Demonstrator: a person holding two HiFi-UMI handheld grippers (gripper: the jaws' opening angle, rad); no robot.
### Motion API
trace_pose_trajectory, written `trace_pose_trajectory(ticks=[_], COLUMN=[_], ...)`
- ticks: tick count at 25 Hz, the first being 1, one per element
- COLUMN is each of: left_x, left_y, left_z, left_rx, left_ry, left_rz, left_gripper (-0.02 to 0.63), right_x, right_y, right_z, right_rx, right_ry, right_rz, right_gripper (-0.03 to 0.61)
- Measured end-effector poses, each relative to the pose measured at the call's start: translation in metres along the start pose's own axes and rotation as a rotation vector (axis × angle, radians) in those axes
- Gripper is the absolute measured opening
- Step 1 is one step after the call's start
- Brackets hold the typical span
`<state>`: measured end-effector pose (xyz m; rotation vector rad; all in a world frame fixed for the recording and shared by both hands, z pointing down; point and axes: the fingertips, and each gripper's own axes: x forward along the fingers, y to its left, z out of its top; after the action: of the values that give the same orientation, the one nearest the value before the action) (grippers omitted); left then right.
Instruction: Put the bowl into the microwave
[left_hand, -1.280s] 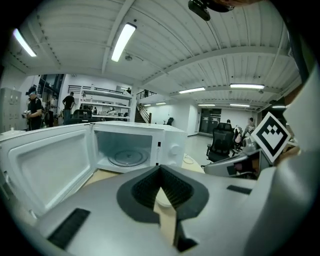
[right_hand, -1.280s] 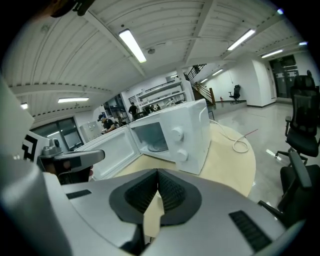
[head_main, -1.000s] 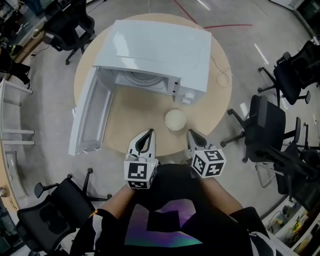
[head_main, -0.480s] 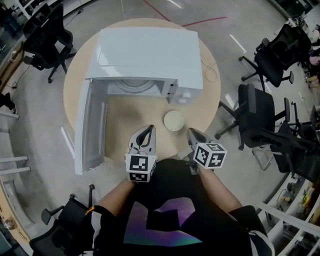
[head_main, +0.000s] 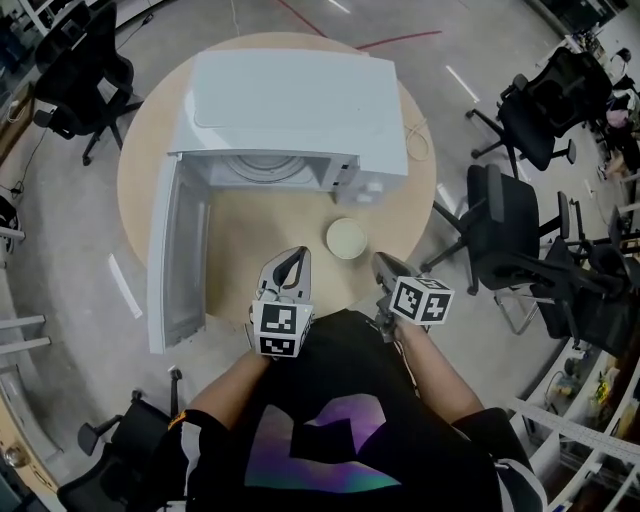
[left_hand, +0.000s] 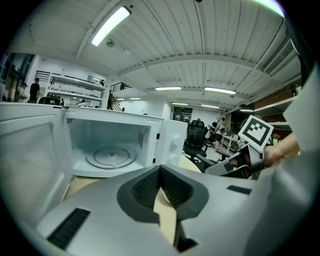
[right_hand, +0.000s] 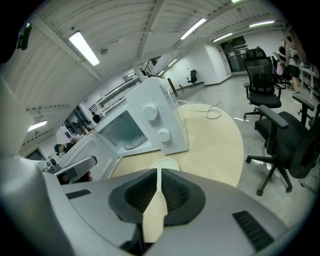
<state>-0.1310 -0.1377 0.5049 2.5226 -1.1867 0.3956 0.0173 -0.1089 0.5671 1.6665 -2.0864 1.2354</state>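
Small round bowl (head_main: 347, 239), pale cream, shallow, plain at the rim. Stands upright on the tabletop (head_main: 270, 225) with its mouth facing straight up; being round, has no long axis to tell. Sits on the near half of the round tabletop, just near of the right front corner of the microwave (head_main: 300, 110) and apart from it, below the end with the two knobs.

White microwave at the far side, with its door (head_main: 180, 255) swung wide open to the left and reaching toward the near edge. Glass turntable (left_hand: 111, 156) lying flat in the open cavity.

Left hand-held gripper (head_main: 295, 258) over the near rim of the tabletop, left of the bowl and apart from it, jaws brought together on nothing, aimed at the open cavity. Right hand-held gripper (head_main: 381, 263) near and right of the bowl, jaws likewise together on nothing, with the bowl just past the tips in the right gripper view.

Black office chairs (head_main: 520, 240) on the floor to the right
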Motion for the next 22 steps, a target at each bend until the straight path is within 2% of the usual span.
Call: trace_pose_trajectory(ticks=[10,14,22], left_x=[0.02,0.027,0.038], left_y=[0.01,0.009,0.014], left_z=[-0.022,-0.026,-0.03], left_rx=[-0.019,-0.009,0.01], left_ry=[0.077,0.114,0.16], left_rz=[0.09,0.116,0.175], left_gripper=[0.046,0.046,0.046], right_x=[0.037,0.053,0.074], right_y=[-0.03,-0.044,-0.059], right_z=[0.0,-0.008,-0.018], right_rx=[0.021,0.046,0.121], right_ry=[0.061,0.116,0.194], right_rz=[-0.02,-0.013,0.009], right_gripper=[0.018,0.089,0.091])
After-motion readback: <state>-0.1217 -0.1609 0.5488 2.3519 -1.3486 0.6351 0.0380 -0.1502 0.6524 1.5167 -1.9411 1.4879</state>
